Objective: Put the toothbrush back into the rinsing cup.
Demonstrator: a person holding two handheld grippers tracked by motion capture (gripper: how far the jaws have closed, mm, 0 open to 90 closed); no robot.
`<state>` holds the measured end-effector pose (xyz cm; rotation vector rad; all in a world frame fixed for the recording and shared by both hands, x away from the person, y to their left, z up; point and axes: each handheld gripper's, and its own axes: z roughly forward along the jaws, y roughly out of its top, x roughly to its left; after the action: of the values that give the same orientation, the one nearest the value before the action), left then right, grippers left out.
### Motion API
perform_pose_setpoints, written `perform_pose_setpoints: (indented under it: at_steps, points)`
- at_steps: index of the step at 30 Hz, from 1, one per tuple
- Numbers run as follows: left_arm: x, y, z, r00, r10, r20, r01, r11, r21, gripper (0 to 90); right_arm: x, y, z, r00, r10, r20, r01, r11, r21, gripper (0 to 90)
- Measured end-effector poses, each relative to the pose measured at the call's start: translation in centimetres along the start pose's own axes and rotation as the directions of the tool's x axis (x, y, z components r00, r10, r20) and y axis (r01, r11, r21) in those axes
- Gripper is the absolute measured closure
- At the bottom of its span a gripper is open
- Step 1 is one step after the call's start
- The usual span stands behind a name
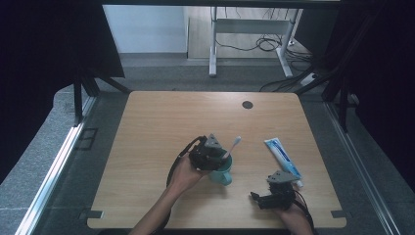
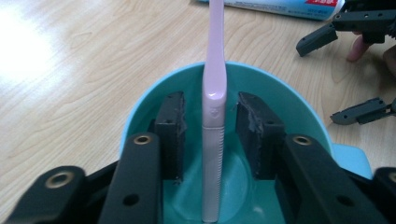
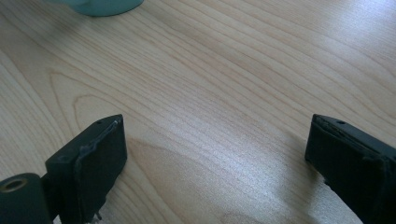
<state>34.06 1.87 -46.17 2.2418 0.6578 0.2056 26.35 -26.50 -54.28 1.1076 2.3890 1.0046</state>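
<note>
A pink toothbrush [image 2: 214, 116] stands upright in a teal cup [image 2: 289, 98] near the middle of the table [image 1: 161, 122]. My left gripper [image 2: 211, 100] reaches down into the cup, its pads [image 2: 170, 121] on either side of the handle with a small gap on each side, so it is open and not pressing. From above, the left gripper [image 1: 219, 160] sits over the cup [image 1: 224, 175] with the brush head [image 1: 236, 141] sticking out to the upper right. My right gripper [image 3: 217, 135] hangs low over bare wood with its jaws wide open and nothing between them.
A blue and white toothpaste tube [image 1: 283, 155] lies right of the cup, just beyond the right gripper [image 1: 255, 198]. A dark round hole [image 1: 247, 105] marks the far side of the table. The teal cup's base [image 3: 105, 5] lies beyond the right gripper.
</note>
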Motion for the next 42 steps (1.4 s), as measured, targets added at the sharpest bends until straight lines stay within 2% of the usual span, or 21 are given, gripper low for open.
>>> perform_pose_setpoints:
  at_steps: [7, 17, 20, 32, 40, 42]
  points:
    - [0.3, 0.1, -0.9, 0.9999, -0.007, -0.008, 0.006, 0.9995, -0.031, 51.5, 0.0, 0.0, 0.0, 1.0, 0.0, 0.0, 0.0, 1.0, 0.0, 5.1]
    - [0.2, 0.1, -1.9, 0.9999, -0.011, -0.003, 0.011, 0.9996, -0.027, 31.6, 0.0, 0.0, 0.0, 1.0, 0.002, 0.0, -0.002, 1.0, 0.0, 5.1]
    - [0.2, 0.2, -2.3, 0.9999, -0.005, -0.012, 0.005, 0.9996, -0.028, 28.6, 0.0, 0.0, 0.0, 1.0, 0.002, 0.0, -0.002, 1.0, 0.0, 5.1]
    - [0.7, -0.4, -3.5, 0.9993, -0.031, -0.022, 0.031, 0.9987, -0.04, 14.7, 0.0, 0.0, 0.0, 1.0, 0.002, 0.0, -0.002, 1.0, 0.0, 5.1]
    - [1.2, -1.2, -4.4, 0.9977, -0.06, -0.033, 0.059, 0.9974, -0.042, 7.8, 0.0, 0.0, 0.0, 1.0, 0.001, 0.001, -0.001, 1.0, 0.0, 5.1]
    - [1.4, -1.8, -4.8, 0.9964, -0.078, -0.032, 0.077, 0.996, -0.047, 6.5, 0.0, 0.0, 0.0, 1.0, 0.001, 0.002, -0.001, 1.0, 0.001, 5.1]
